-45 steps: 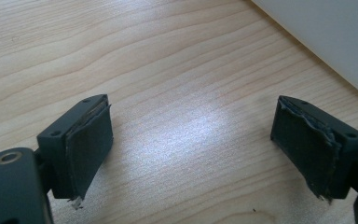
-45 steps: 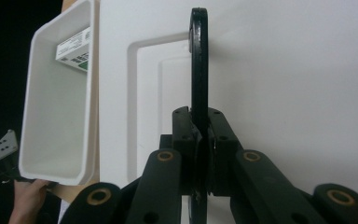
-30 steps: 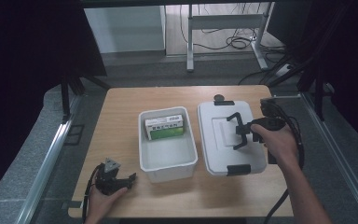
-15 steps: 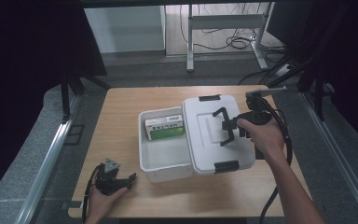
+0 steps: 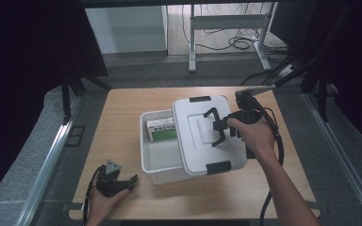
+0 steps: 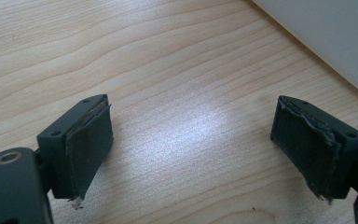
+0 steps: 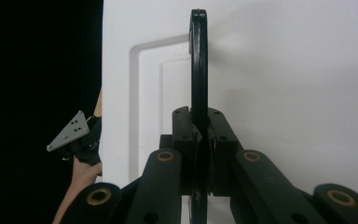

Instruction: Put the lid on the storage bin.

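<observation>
Right gripper (image 5: 215, 128), clamped on the white lid's (image 5: 195, 127) black handle (image 7: 198, 60), has carried it left, now half over the bin (image 5: 156, 162); left gripper (image 5: 121, 181) idle, jaws apart; closing looks imminent.

No readable text, brand, number or sign anywhere. Green-and-white box (image 5: 161, 130) inside the white bin (image 5: 155, 162) carries printing on its top face, too small and blurred to make out. White lid (image 5: 199, 136) plain, without markings. Nothing written on the wooden table (image 5: 122, 113) either.
</observation>
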{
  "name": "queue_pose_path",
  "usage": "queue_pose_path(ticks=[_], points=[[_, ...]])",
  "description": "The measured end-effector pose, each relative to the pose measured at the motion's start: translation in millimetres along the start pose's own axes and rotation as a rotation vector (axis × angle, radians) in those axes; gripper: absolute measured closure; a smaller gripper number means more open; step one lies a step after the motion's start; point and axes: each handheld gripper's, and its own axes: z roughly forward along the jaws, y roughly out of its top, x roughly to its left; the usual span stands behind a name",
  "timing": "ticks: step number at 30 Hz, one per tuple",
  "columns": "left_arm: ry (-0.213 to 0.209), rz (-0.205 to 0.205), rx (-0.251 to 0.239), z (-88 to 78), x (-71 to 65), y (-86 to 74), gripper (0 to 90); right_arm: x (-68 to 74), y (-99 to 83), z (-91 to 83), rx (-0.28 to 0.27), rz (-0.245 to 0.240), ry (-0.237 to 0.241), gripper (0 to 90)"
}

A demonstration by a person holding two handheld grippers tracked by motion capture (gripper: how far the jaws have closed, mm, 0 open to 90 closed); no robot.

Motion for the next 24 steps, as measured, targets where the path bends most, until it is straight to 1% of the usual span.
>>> queue_pose_path(ticks=[10, 16, 19, 24], points=[[0.0, 0.0, 0.0, 0.0, 0.0, 0.0, 12.6, 20.8, 5.4, 15.6, 0.018, -0.011, 0.01, 84.6], [0.0, 0.0, 0.0, 0.0, 0.0, 0.0, 12.6, 32.4, 9.1, 26.1, 0.028, -0.013, 0.004, 84.6], [0.0, 0.001, 0.0, 0.0, 0.0, 0.0, 12.6, 35.8, 10.1, 29.9, 0.035, -0.017, 0.004, 84.5], [-0.001, 0.0, 0.0, 0.0, 0.0, 0.0, 12.5, 43.3, 13.0, 40.9, 0.045, -0.008, 0.009, 84.6]])
